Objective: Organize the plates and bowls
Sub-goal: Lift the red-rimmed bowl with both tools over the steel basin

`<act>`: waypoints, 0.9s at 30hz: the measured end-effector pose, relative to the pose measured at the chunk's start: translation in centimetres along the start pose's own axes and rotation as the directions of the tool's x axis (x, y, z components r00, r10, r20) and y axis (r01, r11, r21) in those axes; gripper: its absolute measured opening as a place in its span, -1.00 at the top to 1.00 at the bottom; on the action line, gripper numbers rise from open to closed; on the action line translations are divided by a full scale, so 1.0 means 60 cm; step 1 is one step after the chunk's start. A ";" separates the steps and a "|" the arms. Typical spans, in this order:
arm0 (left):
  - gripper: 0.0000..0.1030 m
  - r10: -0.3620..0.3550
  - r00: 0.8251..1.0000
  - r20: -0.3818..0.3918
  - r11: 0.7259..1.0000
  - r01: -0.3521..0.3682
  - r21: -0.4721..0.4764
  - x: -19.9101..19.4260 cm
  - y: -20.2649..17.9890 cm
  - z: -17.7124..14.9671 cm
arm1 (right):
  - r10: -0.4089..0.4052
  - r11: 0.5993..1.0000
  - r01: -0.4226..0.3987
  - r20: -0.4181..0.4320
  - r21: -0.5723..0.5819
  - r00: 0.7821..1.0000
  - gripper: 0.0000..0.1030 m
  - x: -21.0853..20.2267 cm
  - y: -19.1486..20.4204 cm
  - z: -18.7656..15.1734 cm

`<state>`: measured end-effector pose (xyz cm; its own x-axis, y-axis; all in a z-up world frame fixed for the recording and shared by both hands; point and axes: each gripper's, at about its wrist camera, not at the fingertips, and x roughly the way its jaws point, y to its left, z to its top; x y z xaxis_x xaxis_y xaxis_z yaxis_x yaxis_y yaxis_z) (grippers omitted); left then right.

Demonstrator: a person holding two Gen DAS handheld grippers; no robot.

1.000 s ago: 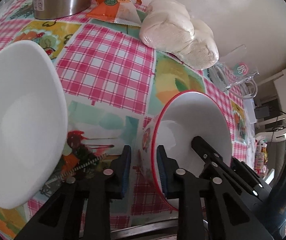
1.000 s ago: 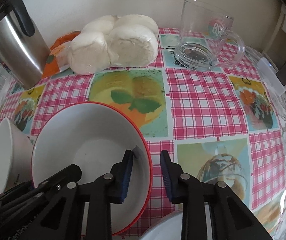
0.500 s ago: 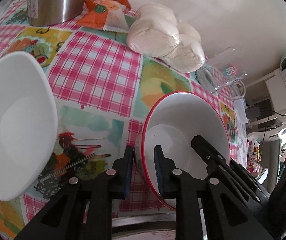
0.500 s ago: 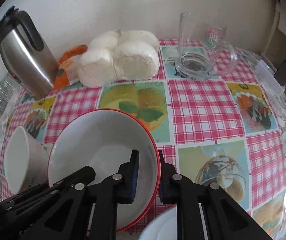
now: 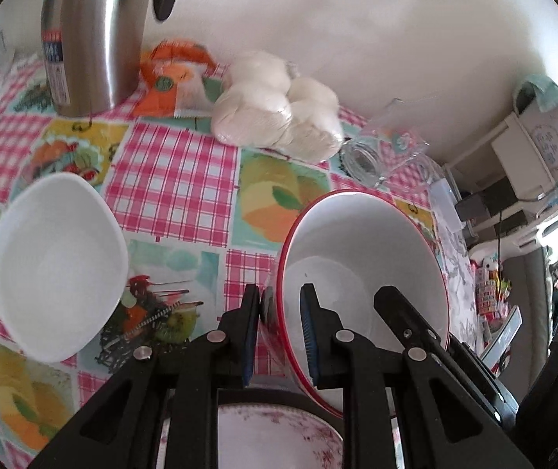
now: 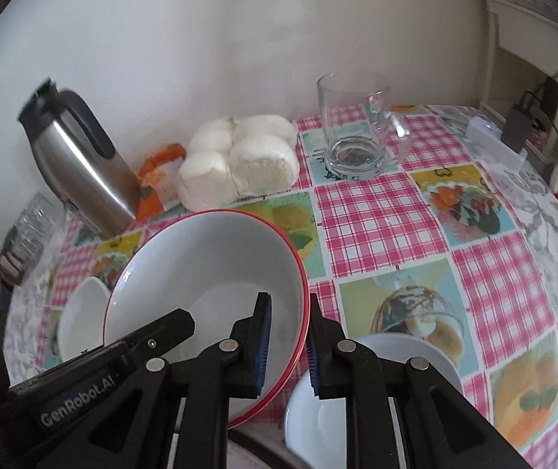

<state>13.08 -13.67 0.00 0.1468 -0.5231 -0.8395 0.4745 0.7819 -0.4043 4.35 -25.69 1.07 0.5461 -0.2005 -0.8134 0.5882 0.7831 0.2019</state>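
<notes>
Both tongs, left (image 5: 278, 330) and right (image 6: 287, 346), pinching opposite rims of bowl (image 6: 204, 269), lifted over tabletop (image 6: 376, 219); uneven pull risking slip, drop.

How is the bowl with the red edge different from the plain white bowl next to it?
The red-rimmed bowl has a red line round its edge; the plain white bowl has none. The red-rimmed bowl is clamped by both hand-held grippers and tilted; the plain white bowl sits untouched on the tablecloth. Both are white inside and empty.
</notes>
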 end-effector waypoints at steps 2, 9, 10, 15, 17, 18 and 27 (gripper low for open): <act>0.60 0.018 1.000 0.000 0.999 -0.018 0.035 -0.013 -0.011 -0.008 | 0.004 1.000 -0.004 0.014 0.014 1.000 0.62 -0.014 -0.003 -0.008; 0.60 0.014 1.000 -0.004 0.998 -0.014 0.054 -0.049 -0.017 -0.030 | 0.020 0.999 -0.021 0.031 0.049 0.999 0.61 -0.057 -0.014 -0.037; 0.60 0.013 1.000 -0.003 0.998 -0.013 0.055 -0.052 -0.017 -0.032 | 0.027 0.998 -0.029 0.034 0.060 0.999 0.61 -0.064 -0.016 -0.042; 0.60 0.040 0.999 0.002 0.996 -0.040 0.077 -0.071 -0.017 -0.051 | 0.048 0.994 -0.051 0.035 0.092 0.998 0.61 -0.082 -0.016 -0.066; 0.60 0.048 0.999 -0.004 0.996 -0.048 0.075 -0.075 -0.012 -0.060 | 0.051 0.994 -0.054 0.027 0.097 0.998 0.61 -0.087 -0.012 -0.078; 0.60 0.050 0.999 -0.006 0.996 -0.049 0.071 -0.076 -0.009 -0.065 | 0.051 0.994 -0.053 0.025 0.094 0.998 0.61 -0.090 -0.010 -0.082; 0.60 0.051 0.999 0.000 0.997 -0.051 0.051 -0.107 0.016 -0.108 | 0.075 0.993 -0.075 0.004 0.088 0.997 0.61 -0.109 0.008 -0.119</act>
<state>6.98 -7.40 2.64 0.1704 -0.4826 -0.8591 0.5101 0.7891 -0.3421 -3.20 -19.80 2.61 0.5911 -0.1440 -0.7936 0.5960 0.7410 0.3094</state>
